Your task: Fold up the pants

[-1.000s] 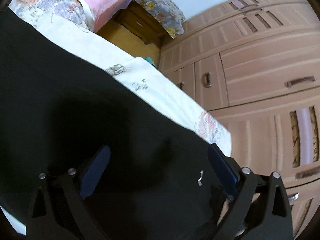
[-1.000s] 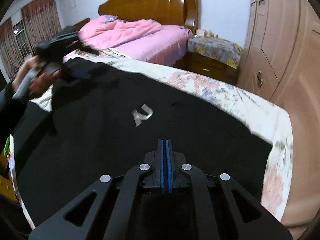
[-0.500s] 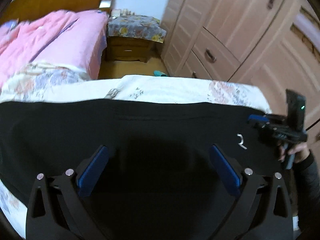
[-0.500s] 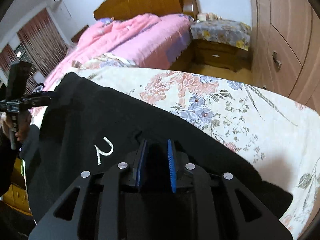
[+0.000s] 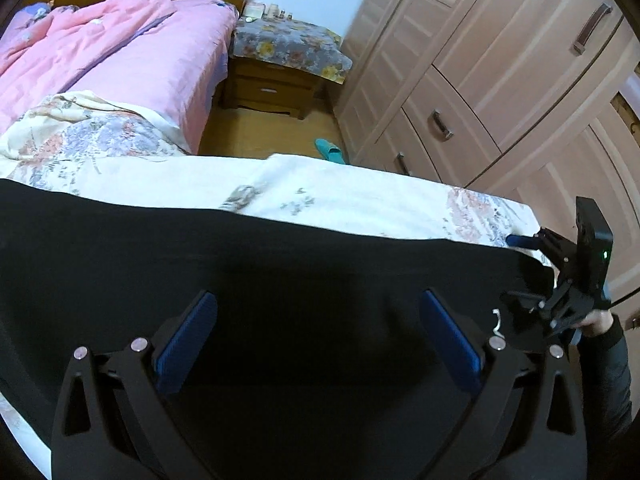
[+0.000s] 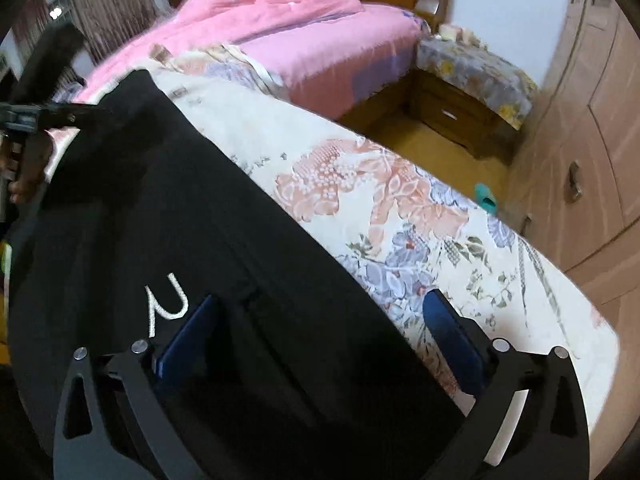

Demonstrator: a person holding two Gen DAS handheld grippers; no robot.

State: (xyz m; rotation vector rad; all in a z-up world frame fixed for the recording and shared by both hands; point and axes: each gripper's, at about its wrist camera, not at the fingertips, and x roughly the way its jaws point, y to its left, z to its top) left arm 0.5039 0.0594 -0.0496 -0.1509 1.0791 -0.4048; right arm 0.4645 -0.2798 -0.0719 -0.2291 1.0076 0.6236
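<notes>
The black pants (image 5: 280, 280) lie flat across the floral sheet (image 5: 340, 196), ready for a fold. Both the left gripper (image 5: 320, 344) and the right gripper (image 6: 320, 340) hover above them, fingers spread, holding nothing.

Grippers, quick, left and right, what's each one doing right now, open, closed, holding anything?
Left gripper: open, holding nothing, over the black pants.
Right gripper: open, holding nothing, over the pants' edge.
</notes>
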